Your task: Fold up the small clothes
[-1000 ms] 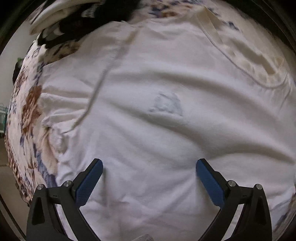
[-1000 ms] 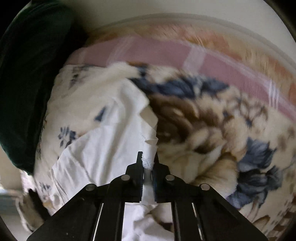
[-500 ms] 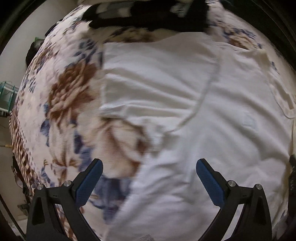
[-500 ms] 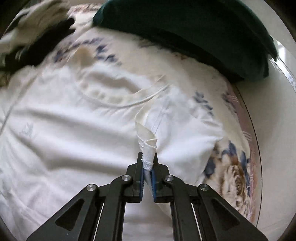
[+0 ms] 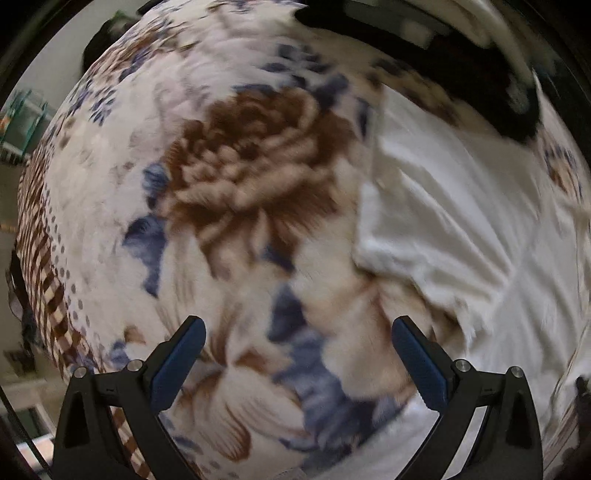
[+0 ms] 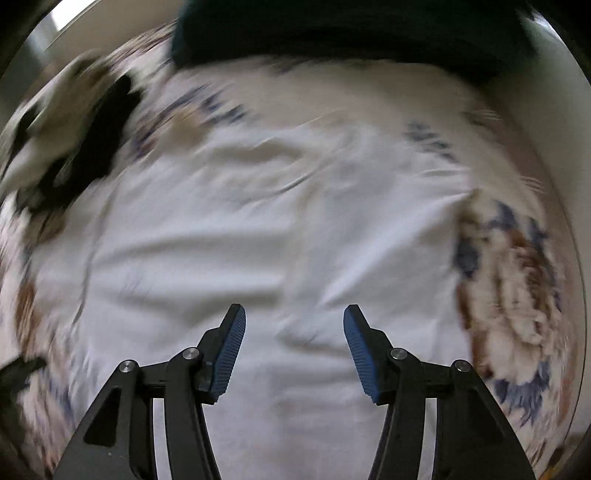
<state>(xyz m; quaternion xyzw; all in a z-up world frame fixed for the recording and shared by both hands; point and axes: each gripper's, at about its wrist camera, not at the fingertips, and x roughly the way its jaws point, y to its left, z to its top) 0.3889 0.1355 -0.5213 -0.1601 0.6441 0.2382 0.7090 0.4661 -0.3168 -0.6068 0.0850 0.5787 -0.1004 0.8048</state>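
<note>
right gripper [image 6: 293, 349] has just been opening its jaws, nothing between them now, and the white shirt [image 6: 258, 236] lies flat right under and ahead of the fingers. Left gripper [image 5: 298, 360] is spread wide and empty over the floral blanket [image 5: 236, 177] (pretty blurry), shirt off past its right finger. Further out, a dark green cushion [image 6: 351, 29] beyond the shirt

Dim, soft indoor light w/ no glare; both fisheye views motion-smeared, esp. the crumpled white cotton shirt [image 6: 258, 240] and plush floral brown-blue blanket [image 5: 240, 166], edges curving into black vignette.
</note>
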